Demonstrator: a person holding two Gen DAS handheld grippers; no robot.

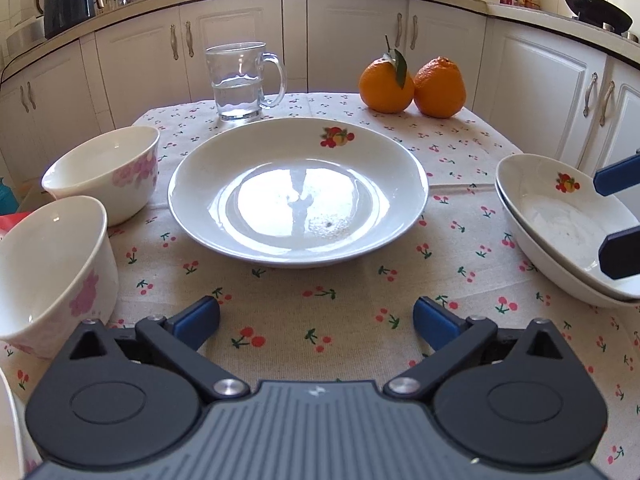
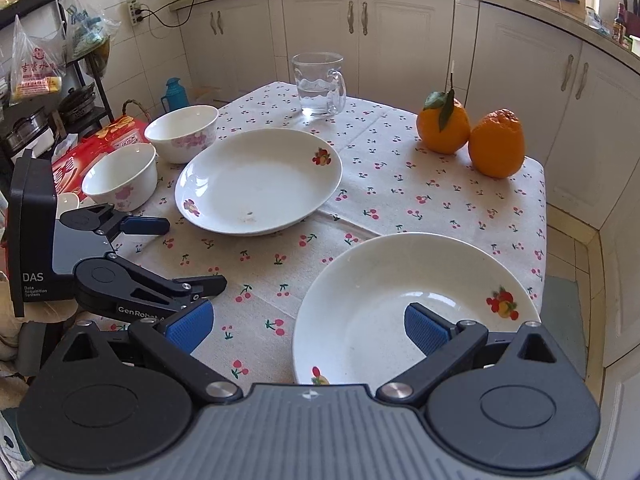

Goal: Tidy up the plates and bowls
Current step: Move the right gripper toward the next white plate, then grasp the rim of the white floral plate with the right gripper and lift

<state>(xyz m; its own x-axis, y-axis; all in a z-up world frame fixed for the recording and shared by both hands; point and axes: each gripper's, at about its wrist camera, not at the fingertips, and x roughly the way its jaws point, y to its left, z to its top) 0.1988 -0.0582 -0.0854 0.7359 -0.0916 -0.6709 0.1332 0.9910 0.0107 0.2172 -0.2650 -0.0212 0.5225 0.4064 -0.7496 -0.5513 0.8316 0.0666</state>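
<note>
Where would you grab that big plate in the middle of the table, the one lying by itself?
Probably by the near rim of the single plate. It lies flat and wide, too broad to span, so only its thin raised edge fits between the jaws. The left gripper faces that edge, open, with bare tablecloth between, so a low approach from the front looks easiest.

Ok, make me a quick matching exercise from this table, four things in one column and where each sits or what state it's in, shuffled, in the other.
Things:
1. glass mug
2. two oranges
3. stacked plates
4. single plate

Descriptions:
A. under the open right gripper
B. centre of the tablecloth, ahead of the open left gripper
C. part-filled with water, far edge
D. touching each other, far right corner

Pairs: 1-C, 2-D, 3-A, 4-B
</note>
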